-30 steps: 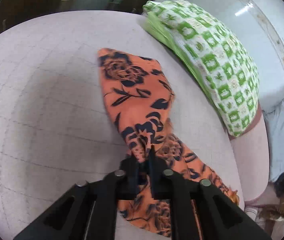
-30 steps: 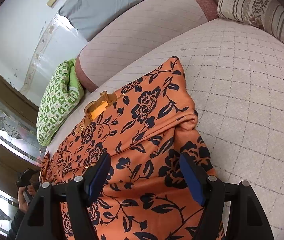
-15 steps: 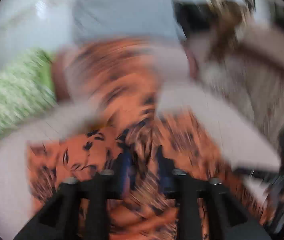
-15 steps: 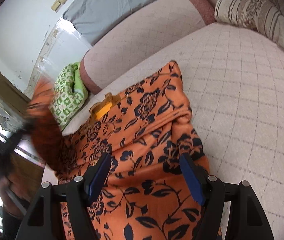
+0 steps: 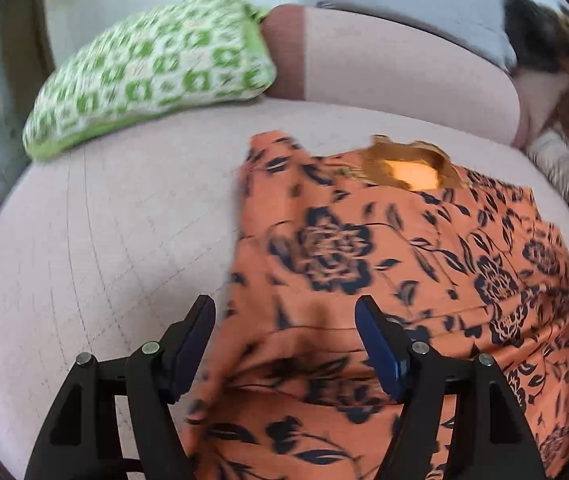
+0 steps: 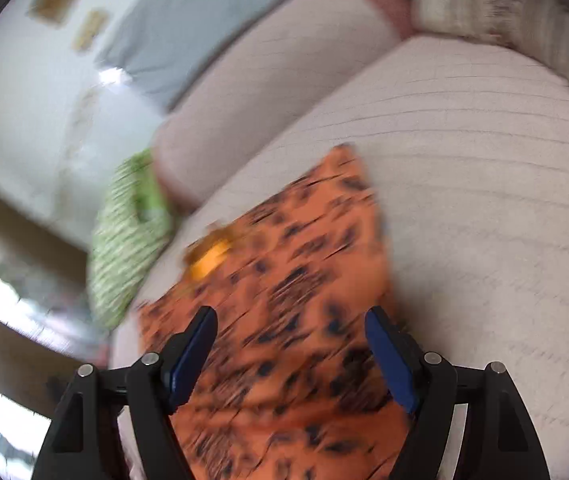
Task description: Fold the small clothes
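- Now the left gripper (image 5: pixel 284 336) is hovering low over the orange floral garment (image 5: pixel 404 272), its jaws opening wide, with cloth lying beneath the gap but no pad pressing on it.
- Likewise the right gripper (image 6: pixel 290 344) is hanging over the same garment (image 6: pixel 292 280), its jaws also opening and nothing pinched; this view is blurring, so finer detail cannot be told.
- Outward from both grippers, the garment is lying spread on the pale quilted cushion (image 5: pixel 104 240), its yellow-lined neckline (image 5: pixel 408 168) at the far edge, pointing toward the cushion's backrest.
- Beyond the garment's far left corner, the green patterned pillow (image 5: pixel 152 76) is resting well apart from it.
- Judging by its soft ridges and creases, the fabric is looking thin, limp and light; it is likely draping and sliding rather than holding a crease.
- Probably the best holds are the 2 near corners or the side hems, pinched through 1 layer only, so a fold is carrying across evenly.
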Available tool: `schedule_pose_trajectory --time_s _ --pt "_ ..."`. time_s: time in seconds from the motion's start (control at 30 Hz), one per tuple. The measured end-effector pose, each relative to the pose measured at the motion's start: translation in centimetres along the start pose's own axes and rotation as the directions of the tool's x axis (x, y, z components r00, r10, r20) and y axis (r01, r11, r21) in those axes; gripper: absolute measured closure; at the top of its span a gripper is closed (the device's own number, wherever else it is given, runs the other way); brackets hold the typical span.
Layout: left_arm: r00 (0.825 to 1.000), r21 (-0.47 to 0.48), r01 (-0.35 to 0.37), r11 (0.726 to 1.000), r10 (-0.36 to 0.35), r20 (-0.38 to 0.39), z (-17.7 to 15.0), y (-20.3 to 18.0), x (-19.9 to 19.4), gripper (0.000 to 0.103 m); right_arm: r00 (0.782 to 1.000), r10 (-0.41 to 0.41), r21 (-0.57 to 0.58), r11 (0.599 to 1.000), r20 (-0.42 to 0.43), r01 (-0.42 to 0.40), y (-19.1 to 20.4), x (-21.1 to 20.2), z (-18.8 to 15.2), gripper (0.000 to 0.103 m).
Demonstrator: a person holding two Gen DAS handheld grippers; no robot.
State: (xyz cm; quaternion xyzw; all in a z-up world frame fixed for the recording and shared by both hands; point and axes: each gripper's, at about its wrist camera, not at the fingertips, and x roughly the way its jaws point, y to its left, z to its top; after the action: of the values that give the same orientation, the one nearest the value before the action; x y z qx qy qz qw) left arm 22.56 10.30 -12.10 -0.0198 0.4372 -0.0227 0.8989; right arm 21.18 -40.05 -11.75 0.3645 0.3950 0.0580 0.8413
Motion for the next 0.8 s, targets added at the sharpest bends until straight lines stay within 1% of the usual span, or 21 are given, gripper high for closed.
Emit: schedule_pose_trajectory --time_s 0.07,0.1,0.17,0.2,0.23,0.27,0.3,0.37,0.4,0.47,0.5,0.57,0.6,0.63,0.67,0.7,0.73,0.8 --pt "1.000 -0.046 0.007 0.999 -0.007 0.003 0.9 1.6 0.4 0.030 0.997 -0.064 -0.026 0.998 0.035 0.065 0.0 0.7 1.5 0.024" --pt "1.000 -0.054 0.021 0.998 -0.021 0.003 1.6 2.4 0.8 0.030 0.991 -0.128 -0.080 0.988 0.033 0.131 0.4 1.5 2.5 0.024" --pt "0.999 -0.036 0.041 0.999 -0.040 0.010 2.9 2.2 1.5 0.030 0.977 -0.211 -0.162 0.963 0.031 0.213 1.1 2.6 3.4 0.025" --pt "0.998 -0.020 0.065 0.998 -0.065 0.010 3.7 1.7 1.9 0.030 0.969 -0.247 -0.216 0.945 0.017 0.245 1.7 3.5 3.8 0.034" --pt "0.997 -0.011 0.083 0.996 -0.083 0.004 4.4 1.6 2.5 0.030 0.965 -0.262 -0.239 0.937 0.002 0.255 2.0 4.1 3.9 0.040" --pt "0.998 0.001 0.065 0.998 -0.065 -0.012 5.2 1.3 3.6 0.030 0.961 -0.274 -0.263 0.930 -0.024 0.258 2.2 4.8 3.9 0.053" --pt "0.999 0.006 0.033 0.999 -0.032 -0.031 5.9 1.2 4.7 0.030 0.954 -0.297 -0.295 0.917 -0.048 0.270 2.6 5.5 3.8 0.057" --pt "0.997 -0.012 0.026 1.000 -0.027 -0.076 6.9 1.4 6.7 0.030 0.947 -0.318 -0.326 0.902 -0.055 0.284 2.9 6.0 3.6 0.059" --pt "0.992 -0.022 0.010 1.000 -0.013 -0.124 7.0 1.7 7.8 0.030 0.945 -0.321 -0.329 0.900 -0.062 0.285 2.8 6.1 3.5 0.059" --pt "0.990 -0.029 0.005 1.000 -0.009 -0.140 6.9 2.2 8.5 0.032 0.941 -0.329 -0.335 0.898 -0.079 0.286 2.7 6.6 3.2 0.058" --pt "0.990 -0.029 0.006 1.000 -0.010 -0.139 6.8 2.5 8.6 0.037 0.938 -0.337 -0.349 0.891 -0.077 0.291 2.7 6.8 3.1 0.058" --pt "0.989 -0.021 0.031 0.999 -0.034 -0.144 6.7 2.8 8.8 0.082 0.937 -0.341 -0.369 0.883 -0.080 0.290 2.8 7.1 2.9 0.058" --pt "0.988 -0.019 0.029 0.999 -0.031 -0.151 6.7 2.9 8.9 0.086 0.937 -0.338 -0.372 0.884 -0.086 0.284 2.8 7.2 2.8 0.060" --pt "0.988 -0.021 0.026 0.999 -0.029 -0.150 6.8 2.9 8.9 0.091 0.936 -0.340 -0.375 0.882 -0.092 0.284 2.8 7.3 2.8 0.068" --pt "0.989 -0.024 0.029 0.999 -0.033 -0.146 7.0 2.9 8.8 0.094 0.934 -0.344 -0.379 0.881 -0.098 0.285 2.8 7.4 2.7 0.091" --pt "0.990 -0.024 0.028 0.999 -0.031 -0.137 7.1 2.8 8.5 0.094 0.934 -0.342 -0.385 0.879 -0.103 0.280 3.0 7.3 2.6 0.096" --pt "0.993 -0.019 0.024 1.000 -0.026 -0.117 7.2 2.8 8.0 0.095 0.935 -0.343 -0.395 0.874 -0.088 0.284 3.6 7.1 2.5 0.096" --pt "0.998 -0.020 0.022 1.000 -0.023 -0.058 7.5 3.0 6.5 0.096 0.939 -0.342 -0.442 0.848 -0.035 0.292 5.6 5.9 2.4 0.097"
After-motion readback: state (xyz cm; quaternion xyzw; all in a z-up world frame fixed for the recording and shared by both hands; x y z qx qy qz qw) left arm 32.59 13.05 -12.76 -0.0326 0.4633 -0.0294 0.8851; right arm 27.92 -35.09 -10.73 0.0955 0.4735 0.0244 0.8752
